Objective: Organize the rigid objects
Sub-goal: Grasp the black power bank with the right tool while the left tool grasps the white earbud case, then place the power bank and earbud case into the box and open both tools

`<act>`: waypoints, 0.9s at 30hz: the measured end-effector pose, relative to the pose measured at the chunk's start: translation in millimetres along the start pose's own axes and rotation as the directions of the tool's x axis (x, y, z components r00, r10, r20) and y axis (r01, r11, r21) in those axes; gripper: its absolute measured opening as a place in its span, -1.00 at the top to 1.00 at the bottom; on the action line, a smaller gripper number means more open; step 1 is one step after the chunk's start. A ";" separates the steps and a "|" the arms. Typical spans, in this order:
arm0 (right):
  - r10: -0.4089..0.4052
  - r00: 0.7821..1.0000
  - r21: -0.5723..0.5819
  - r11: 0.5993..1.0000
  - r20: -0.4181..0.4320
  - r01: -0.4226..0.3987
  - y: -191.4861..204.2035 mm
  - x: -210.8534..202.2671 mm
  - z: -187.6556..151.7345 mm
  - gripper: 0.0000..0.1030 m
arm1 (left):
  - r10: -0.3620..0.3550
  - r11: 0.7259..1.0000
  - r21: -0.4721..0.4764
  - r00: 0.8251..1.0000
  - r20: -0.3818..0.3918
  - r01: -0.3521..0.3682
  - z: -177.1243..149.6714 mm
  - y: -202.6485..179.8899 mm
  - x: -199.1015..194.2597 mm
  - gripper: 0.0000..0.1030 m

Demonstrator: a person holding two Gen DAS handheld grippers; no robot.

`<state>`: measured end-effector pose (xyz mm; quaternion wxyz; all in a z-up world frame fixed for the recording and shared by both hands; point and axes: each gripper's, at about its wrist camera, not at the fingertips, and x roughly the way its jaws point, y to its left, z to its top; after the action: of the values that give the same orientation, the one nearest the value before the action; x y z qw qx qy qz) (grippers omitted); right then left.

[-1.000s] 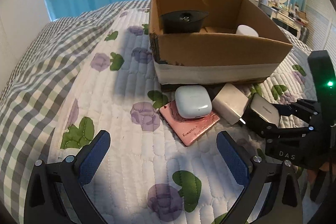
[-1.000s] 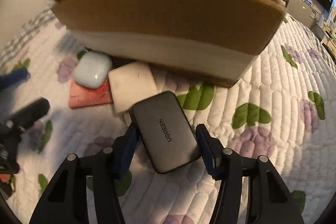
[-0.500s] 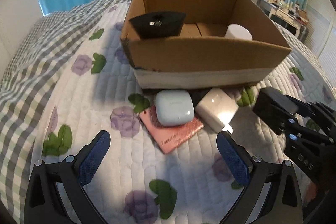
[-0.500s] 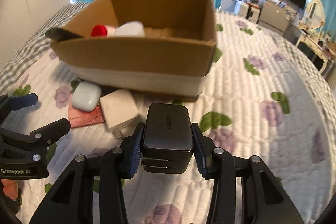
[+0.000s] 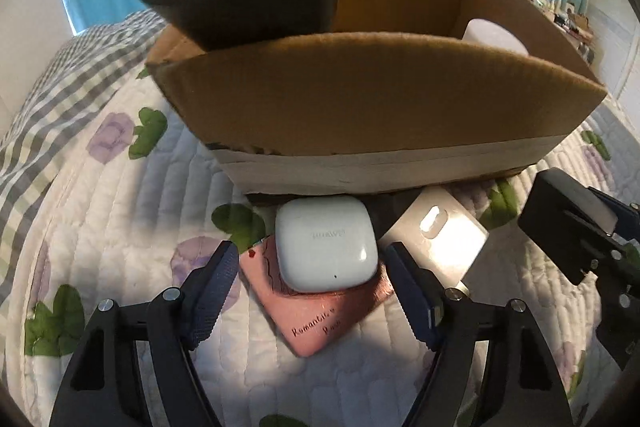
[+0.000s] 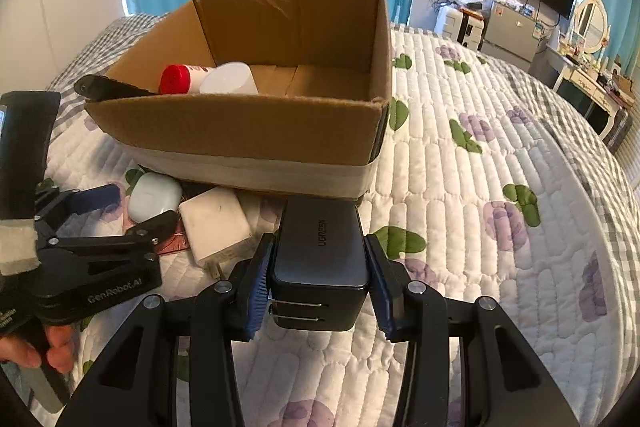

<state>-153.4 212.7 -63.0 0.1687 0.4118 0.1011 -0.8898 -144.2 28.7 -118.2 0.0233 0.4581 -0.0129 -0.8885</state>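
**Two pickups at once, one box wall in the way**

The right gripper [image 6: 319, 277] has its jaws clenched on the dark charger [image 6: 320, 259], gripped by its two long sides and lifted clear of the bed [image 6: 460, 187], near the cardboard box [image 6: 248, 131] but not yet over it. The grip covers only the near part of the charger's body, and the casing looks smooth; a quick swing toward the box could let it pivot or slide out. It also rides low against the near wall of the box, so unless it rises first it may strike the rim and shove the light box across the quilt.

The left gripper [image 5: 310, 291] has its jaws released, spread on either side of the white earbud case [image 5: 326, 243], which lies on a pink card [image 5: 320, 315] just in front of the box. The case is rounded and glossy, so closing off-centre could squirt it toward the box. If the jaws come down too low they may catch the card's edge and drag it along.

The white adapter [image 5: 434, 241] lies just right of the case, close to the right-hand jaw, and could be nudged. Both grippers work close together here, so they could collide. In the box already are a red-capped bottle [image 6: 176, 79] and a white container [image 6: 230, 79].
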 end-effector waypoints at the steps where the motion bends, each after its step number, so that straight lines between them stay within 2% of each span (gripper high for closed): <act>1: -0.002 1.000 0.003 1.000 -0.003 0.002 -0.7 1.6 -0.6 0.16 | 0.002 1.000 0.002 1.000 -0.007 -0.002 -0.6 0.1 1.5 -0.04; 3: -0.002 1.000 0.013 1.000 -0.011 0.002 -2.5 2.8 -2.1 0.16 | 0.030 0.999 0.012 1.000 -0.006 -0.029 -3.1 -0.7 -3.5 0.01; 7: 0.001 1.000 0.036 0.999 -0.003 -0.001 -8.5 -2.7 -2.8 0.16 | -0.011 1.000 0.005 1.000 -0.017 0.011 -9.1 3.4 -17.8 0.01; 11: -0.006 1.000 0.048 0.999 0.018 0.005 -11.3 -16.0 -2.7 0.16 | -0.027 0.999 0.026 1.000 0.004 0.027 -14.3 2.9 -43.4 0.01; 16: -0.053 0.993 0.069 0.997 0.103 0.046 -11.7 -53.5 0.6 0.16 | -0.067 0.998 0.021 0.997 0.025 0.067 -19.1 4.7 -83.5 0.01; 18: -0.048 0.989 0.073 0.997 0.136 0.039 -11.3 -68.2 5.2 0.16 | -0.078 0.996 0.038 0.996 0.042 0.077 -19.1 -1.3 -101.8 0.01; 23: -0.025 0.975 0.057 0.998 0.222 0.013 -7.9 -106.8 29.8 0.16 | -0.098 0.990 0.111 0.987 0.129 0.083 6.6 -7.7 -140.5 0.01; 27: -0.001 0.962 0.042 0.999 0.274 -0.011 -7.1 -130.5 56.8 0.16 | -0.113 0.987 0.135 0.975 0.191 0.088 43.1 -12.0 -160.1 0.01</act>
<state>-117.0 229.5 73.8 0.1744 0.2886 0.0568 -0.9397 -86.9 49.2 36.5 -0.0523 0.3681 -0.0478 -0.9271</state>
